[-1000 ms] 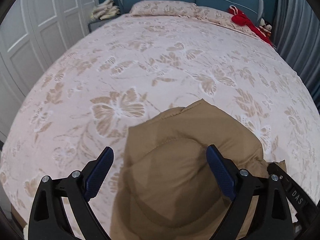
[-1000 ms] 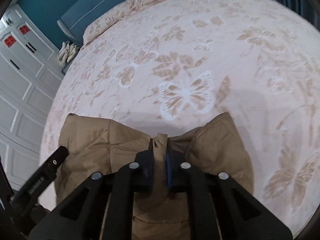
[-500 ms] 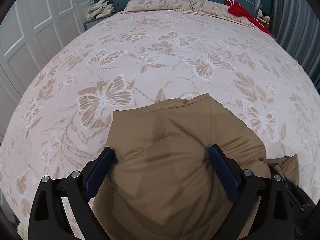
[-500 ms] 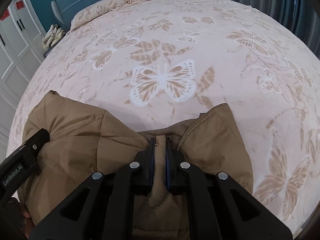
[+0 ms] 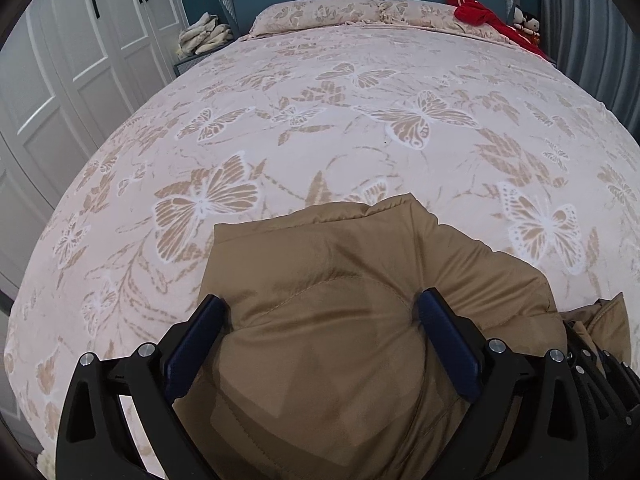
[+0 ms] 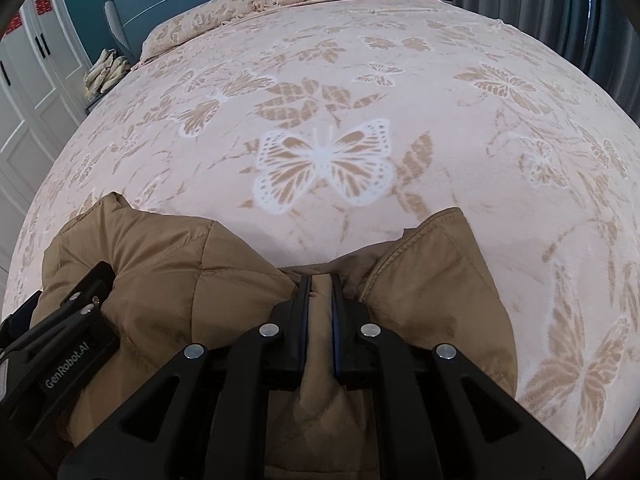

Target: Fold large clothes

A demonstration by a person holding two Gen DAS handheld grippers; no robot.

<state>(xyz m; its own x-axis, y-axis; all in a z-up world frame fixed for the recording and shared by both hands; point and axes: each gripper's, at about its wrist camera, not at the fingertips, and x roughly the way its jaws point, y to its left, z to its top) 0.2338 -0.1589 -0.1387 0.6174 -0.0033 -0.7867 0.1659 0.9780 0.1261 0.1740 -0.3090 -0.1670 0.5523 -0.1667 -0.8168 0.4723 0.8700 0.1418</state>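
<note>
A tan padded jacket [image 5: 340,320] lies bunched at the near end of the bed; it also shows in the right wrist view [image 6: 180,264]. My left gripper [image 5: 320,312] is open, its blue-padded fingers [image 5: 192,340] wide apart with a puffed part of the jacket between them. My right gripper [image 6: 320,284] is shut on a fold of the jacket. The left gripper's body [image 6: 68,332] shows at the lower left of the right wrist view, resting against the jacket.
The bed [image 5: 360,120] has a pink butterfly-print cover. Pillows [image 5: 320,12] and red cloth [image 5: 480,16] lie by the blue headboard. White wardrobe doors [image 5: 60,60] stand at the left, a nightstand with a folded bundle [image 5: 204,36] beside them, grey curtains [image 6: 560,0] at the right.
Both grippers have tilted up and shifted, so more of the headboard shows. The jacket has bunched nearer the bed's foot. The right gripper stays shut on the fold; the left stays open.
</note>
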